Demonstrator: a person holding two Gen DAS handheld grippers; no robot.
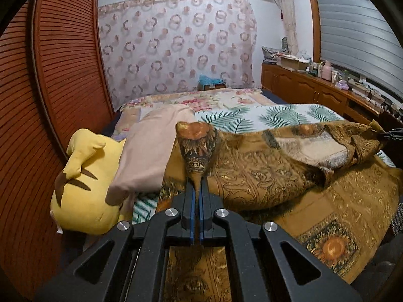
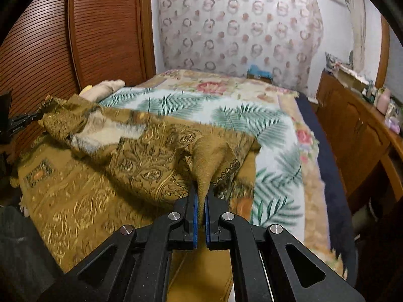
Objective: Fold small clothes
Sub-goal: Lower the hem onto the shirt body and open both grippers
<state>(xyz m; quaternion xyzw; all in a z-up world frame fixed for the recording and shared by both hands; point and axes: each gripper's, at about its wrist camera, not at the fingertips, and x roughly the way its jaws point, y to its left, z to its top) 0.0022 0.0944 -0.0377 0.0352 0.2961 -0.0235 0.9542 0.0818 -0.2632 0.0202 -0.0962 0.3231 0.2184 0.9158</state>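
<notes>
A brown, gold-patterned cloth lies across the near part of the bed, with its far edge lifted and doubled over itself. My left gripper is shut on the cloth's left corner, which stands up in a bunched point above the fingers. In the right wrist view the same cloth stretches to the left, and my right gripper is shut on its right corner. The right gripper's tip shows at the far right of the left wrist view, and the left gripper shows at the left edge of the right wrist view.
The bed carries a palm-leaf and floral cover. A yellow plush toy and a pink pillow lie at the bed's left side, against a wooden slatted wardrobe. A wooden sideboard with bottles runs along the right.
</notes>
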